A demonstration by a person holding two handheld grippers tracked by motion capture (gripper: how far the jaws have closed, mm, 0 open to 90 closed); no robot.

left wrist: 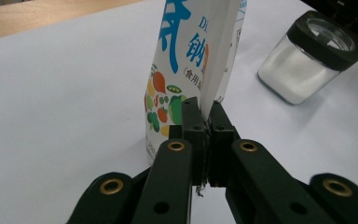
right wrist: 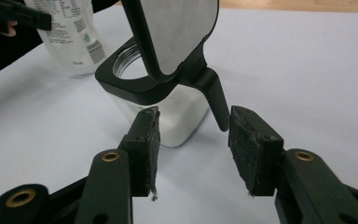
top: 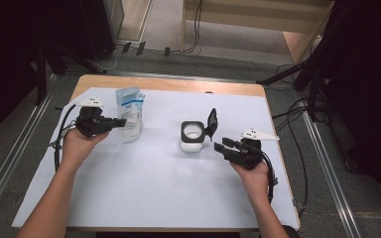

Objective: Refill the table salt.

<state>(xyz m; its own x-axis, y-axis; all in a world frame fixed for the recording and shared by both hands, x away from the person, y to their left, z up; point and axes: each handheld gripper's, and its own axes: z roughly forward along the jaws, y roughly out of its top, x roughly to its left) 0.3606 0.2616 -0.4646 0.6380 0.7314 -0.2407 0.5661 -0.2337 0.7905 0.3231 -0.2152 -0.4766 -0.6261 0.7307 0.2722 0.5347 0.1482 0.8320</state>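
Note:
A white and blue printed pouch (top: 129,111) stands upright at the left of the white sheet. My left gripper (top: 120,121) is shut on its side seam; in the left gripper view the jaws (left wrist: 207,114) pinch the pouch (left wrist: 186,60) at its thin edge. A square glass jar (top: 192,141) with white powder and a black collar sits mid-table, its hinged black lid (top: 212,120) standing open. My right gripper (top: 221,146) is open just right of the jar, with nothing between its pads (right wrist: 147,144). The jar (right wrist: 177,116) and its raised lid (right wrist: 177,32) lie just beyond them.
The white sheet (top: 154,188) covers a wooden table (top: 168,84). Cables trail from both grippers over the table sides. Dark stands and floor cables surround the table. The jar (left wrist: 307,60) lies to the right of the pouch in the left gripper view.

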